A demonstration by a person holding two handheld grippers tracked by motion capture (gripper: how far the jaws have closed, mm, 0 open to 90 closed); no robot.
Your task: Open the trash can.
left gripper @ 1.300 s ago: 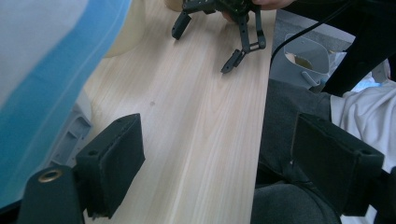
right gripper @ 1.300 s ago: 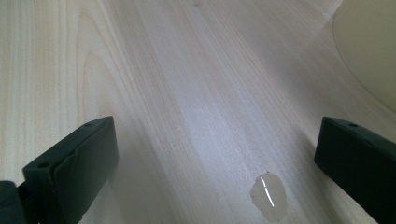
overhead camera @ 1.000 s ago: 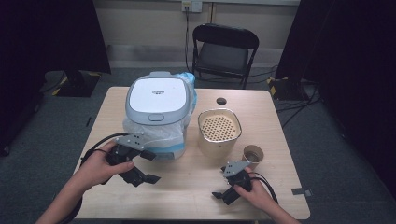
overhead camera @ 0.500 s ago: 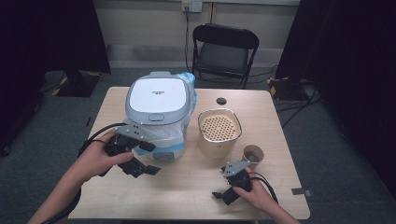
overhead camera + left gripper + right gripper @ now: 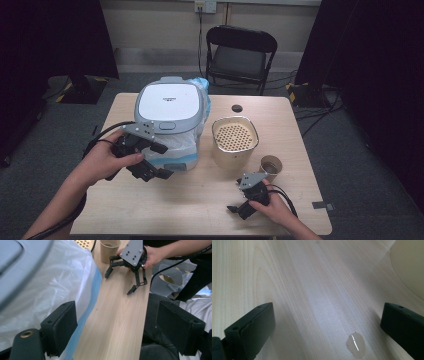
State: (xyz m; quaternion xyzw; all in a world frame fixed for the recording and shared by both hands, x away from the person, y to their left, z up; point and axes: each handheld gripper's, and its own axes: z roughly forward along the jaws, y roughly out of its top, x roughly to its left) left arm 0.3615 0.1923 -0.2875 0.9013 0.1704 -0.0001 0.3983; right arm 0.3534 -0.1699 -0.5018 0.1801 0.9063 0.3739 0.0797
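Observation:
My left gripper hangs just above the table against the front left of a white and grey lidded appliance. A clear plastic bag with a blue edge is wrapped around the appliance. The left jaws stand apart, open, with nothing between them. My right gripper rests low at the table's front right. It is open over bare wood, where a small drop of liquid lies. The left gripper view also shows the right gripper farther off.
A beige pot with a perforated insert stands right of the appliance. A brown paper cup sits just beyond the right hand. A small black cap lies near the far edge. A black folding chair stands behind the table.
My left hand has lifted its gripper and carried it a little up and right in the picture, closer to the bagged appliance. The right hand has stayed put.

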